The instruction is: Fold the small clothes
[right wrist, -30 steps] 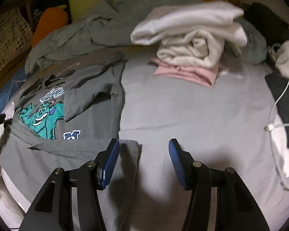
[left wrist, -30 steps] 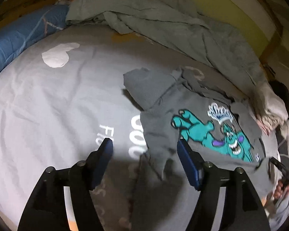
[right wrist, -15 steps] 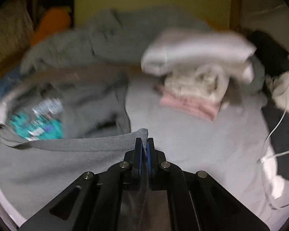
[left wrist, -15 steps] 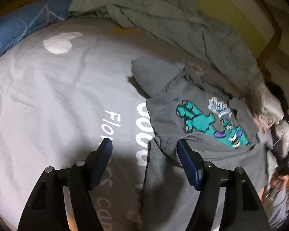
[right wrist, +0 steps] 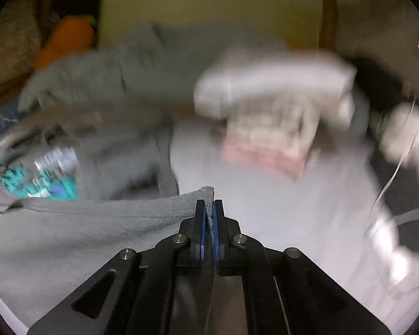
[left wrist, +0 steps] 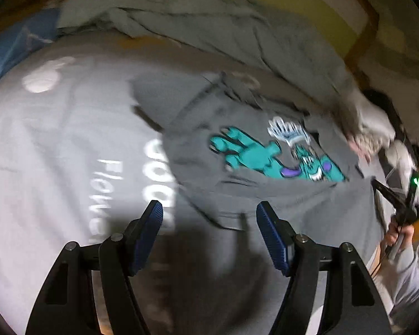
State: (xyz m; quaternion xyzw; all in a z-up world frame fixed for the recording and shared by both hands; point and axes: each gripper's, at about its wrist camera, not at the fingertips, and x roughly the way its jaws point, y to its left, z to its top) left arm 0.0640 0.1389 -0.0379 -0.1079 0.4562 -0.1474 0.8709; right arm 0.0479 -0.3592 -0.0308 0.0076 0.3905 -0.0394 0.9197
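Observation:
A small grey T-shirt (left wrist: 237, 178) with a teal monster print (left wrist: 268, 159) lies on the pale grey bedsheet (left wrist: 56, 145). My left gripper (left wrist: 209, 209) hovers open over the shirt's near hem corner, nothing pinched between its blue pads (left wrist: 268, 234). My right gripper (right wrist: 209, 203) is shut on the other hem corner of the grey T-shirt (right wrist: 97, 217); the cloth stands up between the pads and the hem stretches away to the left. The right gripper also shows at the far right of the left wrist view (left wrist: 388, 195), with a hand on it. Both views are motion-blurred.
A crumpled grey blanket (left wrist: 209, 22) lies along the yellow headboard. A stack of folded white and pink clothes (right wrist: 271, 117) sits to the right of the shirt. A white cable (right wrist: 396, 167) and dark cloth lie at the right edge. An orange cushion (right wrist: 67, 39) rests far left.
My right gripper closed on the shirt's hem corner and lifted it. My left gripper shifted towards the shirt's near hem and stayed open.

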